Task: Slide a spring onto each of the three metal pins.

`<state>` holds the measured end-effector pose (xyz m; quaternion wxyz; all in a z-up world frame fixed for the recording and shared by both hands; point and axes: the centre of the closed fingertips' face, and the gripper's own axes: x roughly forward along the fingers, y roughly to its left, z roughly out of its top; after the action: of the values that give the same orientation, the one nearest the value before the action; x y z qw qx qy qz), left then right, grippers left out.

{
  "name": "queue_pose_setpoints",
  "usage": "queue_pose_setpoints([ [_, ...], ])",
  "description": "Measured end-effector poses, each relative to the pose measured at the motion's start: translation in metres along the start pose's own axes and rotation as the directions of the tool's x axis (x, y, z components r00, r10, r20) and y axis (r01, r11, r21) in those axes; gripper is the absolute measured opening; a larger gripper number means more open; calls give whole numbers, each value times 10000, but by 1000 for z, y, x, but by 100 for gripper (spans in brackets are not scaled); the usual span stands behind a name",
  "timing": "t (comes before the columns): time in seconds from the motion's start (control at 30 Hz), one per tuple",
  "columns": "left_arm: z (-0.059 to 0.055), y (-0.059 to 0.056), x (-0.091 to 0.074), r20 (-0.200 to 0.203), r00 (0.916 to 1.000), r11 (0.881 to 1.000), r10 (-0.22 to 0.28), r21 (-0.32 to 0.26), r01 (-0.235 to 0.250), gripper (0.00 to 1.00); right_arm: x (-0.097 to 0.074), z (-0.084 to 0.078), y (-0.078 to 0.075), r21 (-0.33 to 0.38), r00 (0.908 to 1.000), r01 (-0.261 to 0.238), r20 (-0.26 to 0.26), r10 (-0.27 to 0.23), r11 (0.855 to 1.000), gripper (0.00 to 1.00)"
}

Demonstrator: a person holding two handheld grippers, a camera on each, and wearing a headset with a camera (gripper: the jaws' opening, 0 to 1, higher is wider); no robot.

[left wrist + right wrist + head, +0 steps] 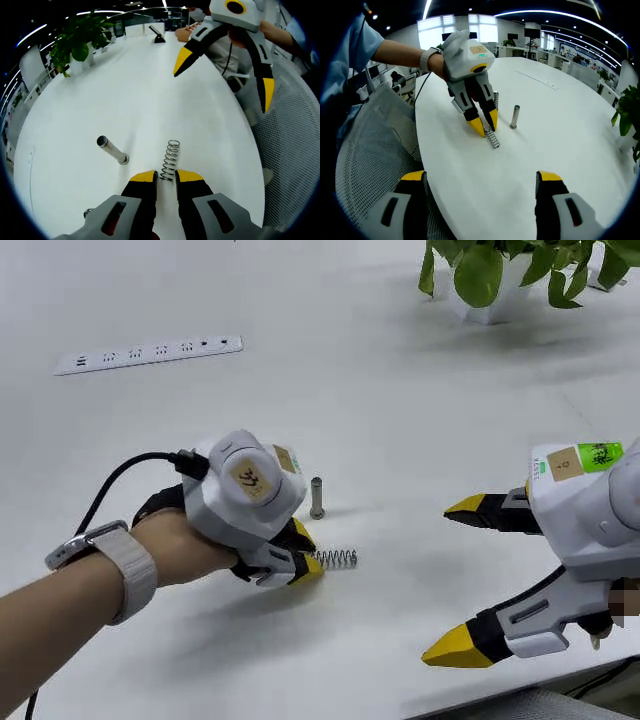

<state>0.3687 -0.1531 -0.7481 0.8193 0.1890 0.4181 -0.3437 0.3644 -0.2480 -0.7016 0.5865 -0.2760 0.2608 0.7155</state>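
Spring (338, 558) lies just beside the upright pin (317, 497), one end pinched in the narrowed jaws of the left gripper (306, 554), likely for lifting onto that pin; the right gripper (452, 577) hangs wide open, well apart.

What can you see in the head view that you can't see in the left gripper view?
Head view extras: a wristwatch with a pale grey strap and a black cable running to the left tongs.

Left gripper view extras: a small dark stand at the far end of the table.

Both share: the silver coil spring, pinched at one end by the left tongs; the upright grey metal pin; the leafy green potted plant; the white table; and the open yellow-tipped right tongs.
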Motion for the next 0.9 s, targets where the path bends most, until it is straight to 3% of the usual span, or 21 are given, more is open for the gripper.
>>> queue_pose_setpoints([
  [0.27, -1, -5, -1, -470, 9988, 9986, 106, 530, -81, 12, 5, 0, 5, -36, 9999, -109, -72, 109, 9999, 90],
  [0.37, -2, -3, -1, -486, 9984, 9987, 294, 425, -274, 12, 6, 1, 7, -25, 9999, -133, -41, 133, 9999, 90],
  [0.43, -3, -4, -1, -390, 9985, 9978, 385, 551, -363, 11, 7, 3, 8, -37, 9999, -152, -27, 152, 9999, 90],
  [0.7, -4, -1, -3, 592, 9921, 9926, 1107, -564, -1074, 11, 9, 9, 11, -74, 9998, -191, 44, 191, 9998, 89],
  [0.9, -7, -2, -6, 1138, 9844, 9851, 1345, -1229, -1204, 10, 9, 16, 11, -267, 9997, -227, 14, 227, 9994, 88],
])
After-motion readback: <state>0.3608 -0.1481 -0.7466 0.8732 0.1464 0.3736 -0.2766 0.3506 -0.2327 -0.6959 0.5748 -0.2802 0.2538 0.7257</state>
